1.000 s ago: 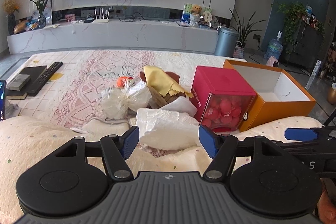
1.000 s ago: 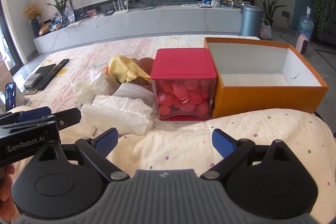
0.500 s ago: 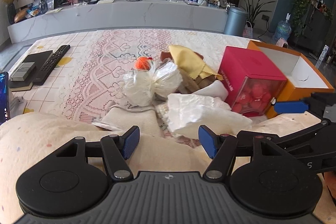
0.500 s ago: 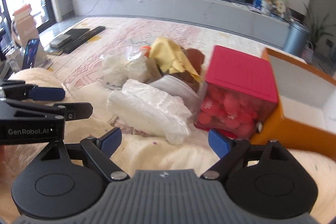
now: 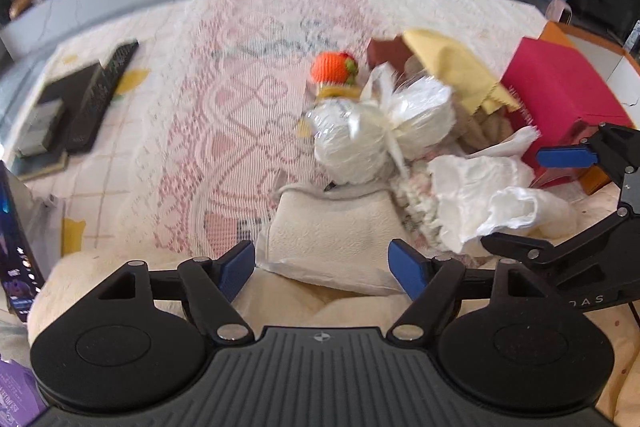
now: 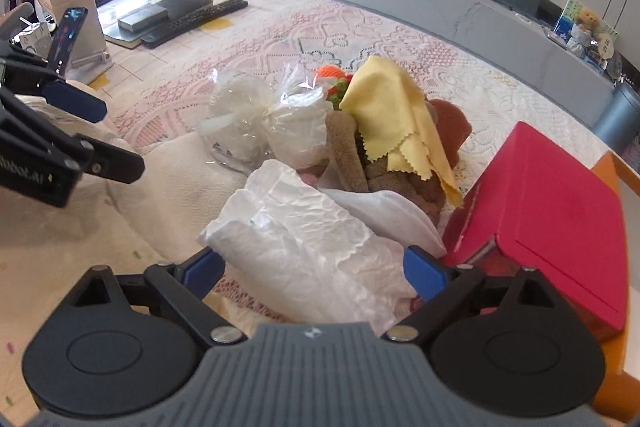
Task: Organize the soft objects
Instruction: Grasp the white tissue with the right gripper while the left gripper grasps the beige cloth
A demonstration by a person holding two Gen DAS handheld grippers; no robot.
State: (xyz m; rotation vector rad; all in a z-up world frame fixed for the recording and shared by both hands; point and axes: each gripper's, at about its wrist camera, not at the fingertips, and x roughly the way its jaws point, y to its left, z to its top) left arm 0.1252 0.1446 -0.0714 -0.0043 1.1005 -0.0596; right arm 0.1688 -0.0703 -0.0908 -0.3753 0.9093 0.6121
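A pile of soft things lies on the lace-covered table. My left gripper (image 5: 322,267) hovers over a folded cream towel (image 5: 332,227); its jaws are opening, the towel's near edge lies between the pads, and they do not press it. My right gripper (image 6: 314,269) is open, straddling a crumpled white plastic bag (image 6: 304,239) without squeezing it. Behind them sit a clear-wrapped white bundle (image 5: 380,131) (image 6: 264,123), an orange knitted toy (image 5: 332,67), and a yellow cloth (image 6: 396,115) draped over a brown plush (image 6: 352,155). The right gripper (image 5: 560,203) also shows in the left wrist view.
A red lidded box (image 6: 552,211) stands right of the pile, with an orange box (image 6: 616,187) behind it. A remote and a black book (image 5: 108,87) lie far left. A phone (image 6: 68,35) stands propped at the left edge. A speckled cream cushion fills the foreground.
Both grippers have moved forward and tipped down toward the pile. The left jaws stand wider, over the cream towel. The right gripper rolled and now straddles the white bag.
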